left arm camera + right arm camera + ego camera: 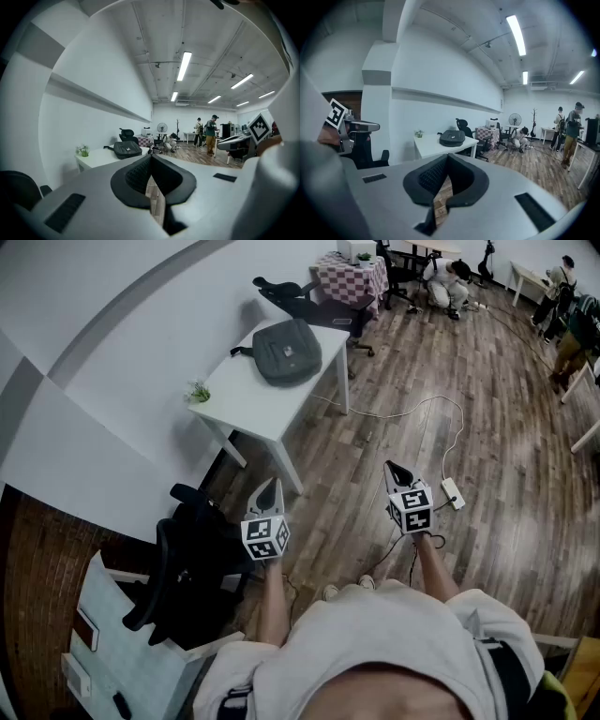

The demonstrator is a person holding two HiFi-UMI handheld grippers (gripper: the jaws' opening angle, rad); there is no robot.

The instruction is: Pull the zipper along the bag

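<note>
Bag: a dark grey bag [286, 351] lies flat on a white table [246, 401], well apart from both grippers.
Left gripper: the left gripper [151, 158] has its jaws together, with nothing between them.
Right gripper: the right gripper [446, 158] has its jaws together and holds nothing.
Head view only: a power strip [453, 492] on the wood floor and a black office chair [187, 568] at the person's left.
Gripper views only: ceiling lights [184, 65] and standing people [211, 136] far across the room.
</note>
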